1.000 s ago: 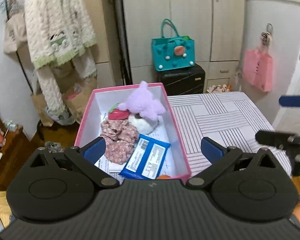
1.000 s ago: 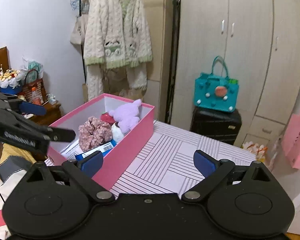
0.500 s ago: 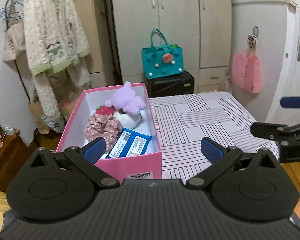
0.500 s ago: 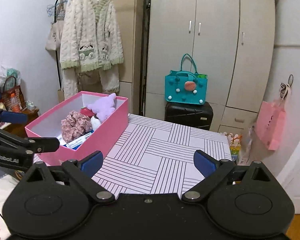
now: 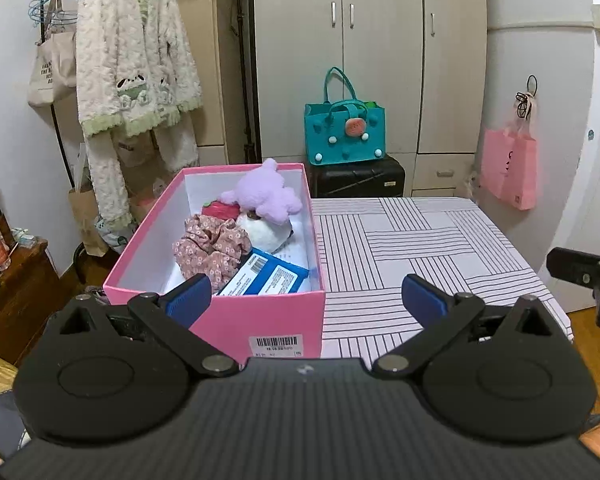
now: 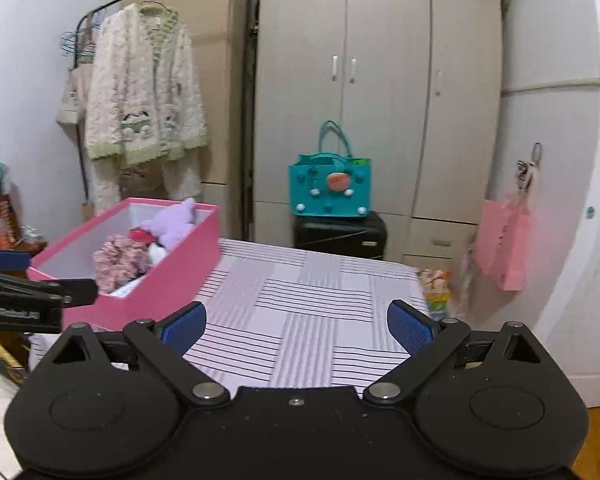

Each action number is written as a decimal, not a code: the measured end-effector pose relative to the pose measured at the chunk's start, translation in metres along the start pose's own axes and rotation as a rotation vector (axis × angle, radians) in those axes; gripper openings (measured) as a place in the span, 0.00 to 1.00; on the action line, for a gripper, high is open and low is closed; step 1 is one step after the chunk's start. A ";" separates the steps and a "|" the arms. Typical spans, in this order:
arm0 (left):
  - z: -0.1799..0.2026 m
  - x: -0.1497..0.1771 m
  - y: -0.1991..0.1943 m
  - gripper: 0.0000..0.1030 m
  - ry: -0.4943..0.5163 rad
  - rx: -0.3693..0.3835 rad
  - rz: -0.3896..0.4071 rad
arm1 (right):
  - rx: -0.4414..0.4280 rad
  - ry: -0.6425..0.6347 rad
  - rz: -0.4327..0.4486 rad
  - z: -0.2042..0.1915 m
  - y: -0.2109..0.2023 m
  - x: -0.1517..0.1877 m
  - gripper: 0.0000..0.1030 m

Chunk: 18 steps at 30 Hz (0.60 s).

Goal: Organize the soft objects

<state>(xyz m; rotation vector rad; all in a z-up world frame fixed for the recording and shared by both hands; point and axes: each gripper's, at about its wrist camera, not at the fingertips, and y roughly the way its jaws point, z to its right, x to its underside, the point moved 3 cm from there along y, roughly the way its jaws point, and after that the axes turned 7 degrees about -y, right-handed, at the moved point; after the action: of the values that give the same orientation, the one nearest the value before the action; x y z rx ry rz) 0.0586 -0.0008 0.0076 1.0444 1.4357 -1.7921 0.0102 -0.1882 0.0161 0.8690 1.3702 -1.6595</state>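
One pink box (image 5: 220,312); one purple plush (image 5: 266,196); two tools (image 5: 304,296).

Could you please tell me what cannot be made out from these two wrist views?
- Left wrist: the pink box's near-left corner is hidden behind the left hand-held gripper.
- Left wrist: the barcode label print is too small to read.
- Right wrist: the blue packet is hidden by the box wall.

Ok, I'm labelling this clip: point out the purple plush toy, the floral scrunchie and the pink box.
purple plush toy (image 5: 266,196), left wrist view, its body.
floral scrunchie (image 5: 210,246), left wrist view, gathered fabric.
pink box (image 5: 260,316), left wrist view, near wall.
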 end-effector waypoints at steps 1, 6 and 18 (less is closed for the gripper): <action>0.000 0.001 0.001 1.00 -0.001 -0.003 -0.001 | 0.007 0.002 -0.002 0.001 0.000 0.001 0.96; 0.000 0.004 0.003 1.00 0.005 -0.008 0.007 | 0.009 0.030 -0.018 0.007 0.002 0.007 0.96; 0.006 0.011 0.002 1.00 0.055 -0.063 0.059 | 0.061 -0.013 -0.005 0.000 0.010 0.019 0.96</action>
<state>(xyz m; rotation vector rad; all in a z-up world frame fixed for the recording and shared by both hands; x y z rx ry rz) 0.0541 -0.0069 -0.0020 1.1003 1.4695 -1.6785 0.0108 -0.1920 -0.0047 0.8891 1.3192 -1.7158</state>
